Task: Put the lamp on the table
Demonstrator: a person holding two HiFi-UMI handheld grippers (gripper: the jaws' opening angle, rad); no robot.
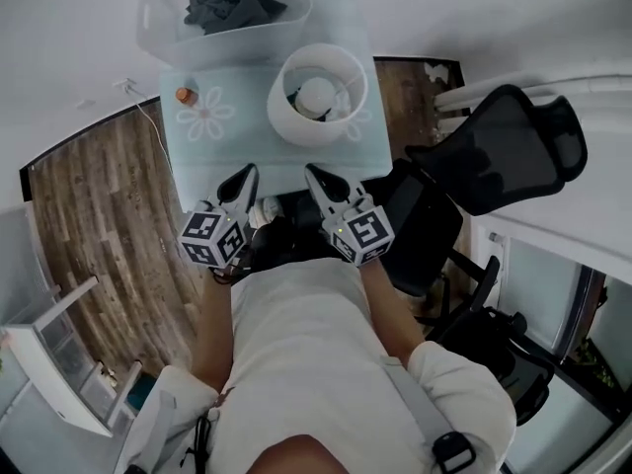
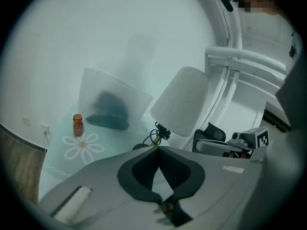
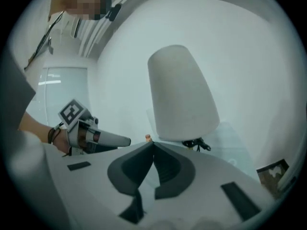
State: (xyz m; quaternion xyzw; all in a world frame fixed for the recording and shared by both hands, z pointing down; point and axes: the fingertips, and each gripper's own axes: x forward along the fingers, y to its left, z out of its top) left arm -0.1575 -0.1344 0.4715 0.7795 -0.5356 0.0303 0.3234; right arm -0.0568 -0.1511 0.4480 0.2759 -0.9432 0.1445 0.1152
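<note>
Already on table (image 1: 212, 161), white lamp (image 1: 288, 117) with tapered shade (image 3: 181, 92), left gripper (image 1: 247, 175) and right gripper (image 1: 314, 174) closed, empty.

Pale table (image 1: 212, 158), lamp (image 1: 318, 95), clear bin (image 1: 166, 28), small bottle (image 1: 184, 95)

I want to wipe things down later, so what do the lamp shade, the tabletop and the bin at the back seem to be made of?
Lamp shade: probably fabric or paper, matte off-white with no shine. Tabletop: likely frosted glass, pale green and smooth, with a printed white flower. Bin: translucent plastic, since the dark cloth shows through its wall.
</note>
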